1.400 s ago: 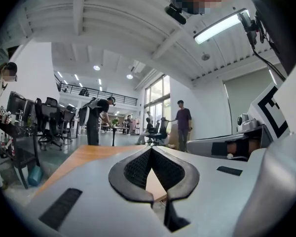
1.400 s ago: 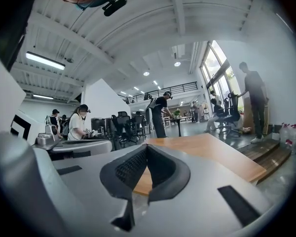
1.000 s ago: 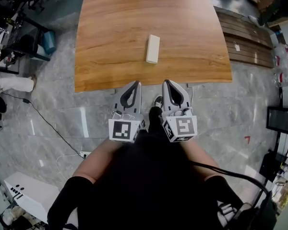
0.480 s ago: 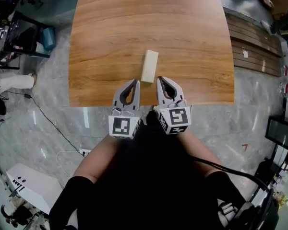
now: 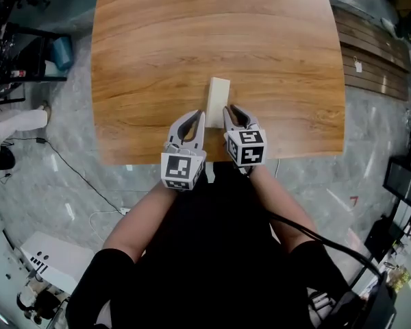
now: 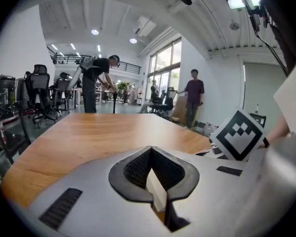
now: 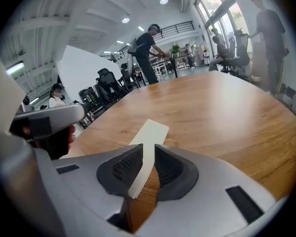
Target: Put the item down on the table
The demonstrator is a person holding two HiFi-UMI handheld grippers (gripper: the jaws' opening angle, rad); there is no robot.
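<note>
A white rectangular block [image 5: 218, 96] lies flat on the wooden table [image 5: 151, 46], close to its near edge. My left gripper [image 5: 201, 114] is shut and empty, its tip just left of the block's near end. My right gripper [image 5: 227, 108] is shut too, its tip just right of that end. Neither holds the block. In the left gripper view the block [image 6: 155, 187] shows through the loop of the closed left gripper [image 6: 150, 149]. In the right gripper view the block [image 7: 153, 130] runs away ahead of the right gripper [image 7: 145, 147] on the tabletop.
The table's near edge [image 5: 151, 157] runs just under both grippers, with grey floor and cables [image 5: 68, 177] below it. Dark wooden planks [image 5: 370, 53] lie to the right. People [image 6: 96, 83] and office chairs [image 6: 37, 95] stand beyond the far side of the table.
Both grippers have moved forward from over the floor to over the table's near edge, ending either side of the block's near end. The block has not moved on the table.
</note>
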